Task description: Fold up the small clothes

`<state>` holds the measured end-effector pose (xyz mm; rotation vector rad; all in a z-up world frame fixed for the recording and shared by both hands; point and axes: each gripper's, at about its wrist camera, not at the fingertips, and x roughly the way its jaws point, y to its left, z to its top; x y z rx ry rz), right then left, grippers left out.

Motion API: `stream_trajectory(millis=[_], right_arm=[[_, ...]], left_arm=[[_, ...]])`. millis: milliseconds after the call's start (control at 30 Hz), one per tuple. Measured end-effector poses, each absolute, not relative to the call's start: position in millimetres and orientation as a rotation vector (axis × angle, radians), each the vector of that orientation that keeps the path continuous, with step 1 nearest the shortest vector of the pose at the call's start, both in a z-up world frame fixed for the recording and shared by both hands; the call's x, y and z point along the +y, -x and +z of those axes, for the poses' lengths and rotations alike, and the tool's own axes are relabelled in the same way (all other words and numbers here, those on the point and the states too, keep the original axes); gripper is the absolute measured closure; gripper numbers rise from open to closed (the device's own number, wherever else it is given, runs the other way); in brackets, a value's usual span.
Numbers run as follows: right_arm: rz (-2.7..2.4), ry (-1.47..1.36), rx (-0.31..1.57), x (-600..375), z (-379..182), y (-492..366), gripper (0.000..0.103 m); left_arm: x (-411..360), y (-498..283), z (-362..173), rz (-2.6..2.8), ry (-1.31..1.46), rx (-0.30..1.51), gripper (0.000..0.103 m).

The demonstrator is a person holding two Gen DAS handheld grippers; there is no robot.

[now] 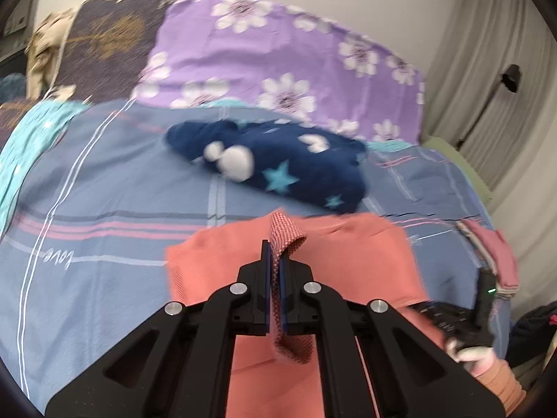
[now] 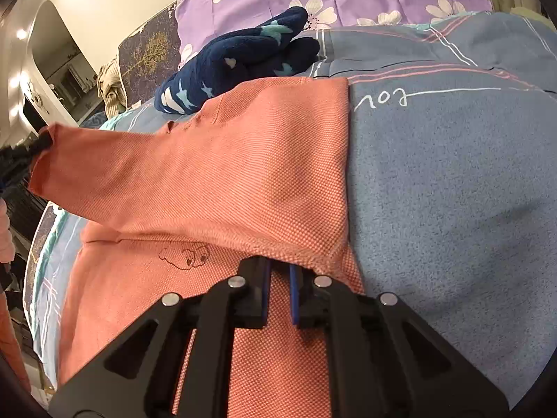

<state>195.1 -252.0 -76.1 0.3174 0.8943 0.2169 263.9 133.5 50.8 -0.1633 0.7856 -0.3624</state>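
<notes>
On the blue plaid bedsheet [image 2: 452,181] lay one salmon-pink knit shirt [image 2: 243,167] and one navy star-print fleece garment [image 1: 278,163]; left gripper [image 1: 275,261] and right gripper [image 2: 278,271] each pinched the shirt's fabric.

Left wrist view: looks forward and down along its own fingers [image 1: 275,261], over the bed [image 1: 104,202] toward the purple pillow [image 1: 278,52]. Right wrist view: close above the pink shirt [image 2: 243,174], facing down across the bedcover [image 2: 452,191]. Shared: shirt, navy starred garment [image 1: 278,163], pillow, bedcover.
</notes>
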Motion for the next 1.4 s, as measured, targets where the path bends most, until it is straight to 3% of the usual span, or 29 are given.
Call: stream_trajectory(millis=[167, 333, 567, 767, 867, 1000, 1233, 1267, 1333, 1400], right_arm=[[0.221, -0.327, 0.894, -252.5, -76.6, -196.1, 0.095], [0.219, -0.322, 0.895, -253.0, -76.2, -195.8, 0.095], [0.205, -0.247, 0.911, -247.2, -66.4, -181.3, 0.092], [0.258, -0.291, 0.865, -269.6, -33.6, -164.7, 0.08], [0.245, -0.345, 0.838, -288.8, -20.5, -189.5, 0.068], [0.233, -0.449, 0.893, -312.4, -35.6, -247.7, 0.064], [0.3, -0.57, 0.93, -323.1, -67.3, -330.0, 0.041], [0.306, -0.565, 0.93, -319.8, -67.3, -336.5, 0.044], [0.315, -0.527, 0.958, -309.2, -64.8, -343.1, 0.097], [0.317, -0.458, 0.88, -299.1, -39.4, -328.6, 0.098]], left_arm=[[169.3, -276.9, -5.5, -0.162, 0.139, 0.894, 0.096], [175.2, -266.1, -13.8, -0.188, 0.195, 0.876, 0.09], [107.3, -255.2, -59.3, -0.237, -0.028, 0.908, 0.066], [105.1, -250.0, -61.4, -0.225, -0.069, 0.862, 0.063], [104.3, -248.7, -60.9, -0.22, -0.08, 0.861, 0.062], [101.3, -246.4, -62.1, -0.215, -0.09, 0.856, 0.062], [99.2, -246.4, -62.5, -0.21, -0.1, 0.849, 0.062], [99.1, -246.6, -62.6, -0.209, -0.1, 0.849, 0.061], [99.8, -246.8, -62.9, -0.211, -0.096, 0.849, 0.061], [100.6, -246.5, -62.9, -0.212, -0.092, 0.848, 0.061]])
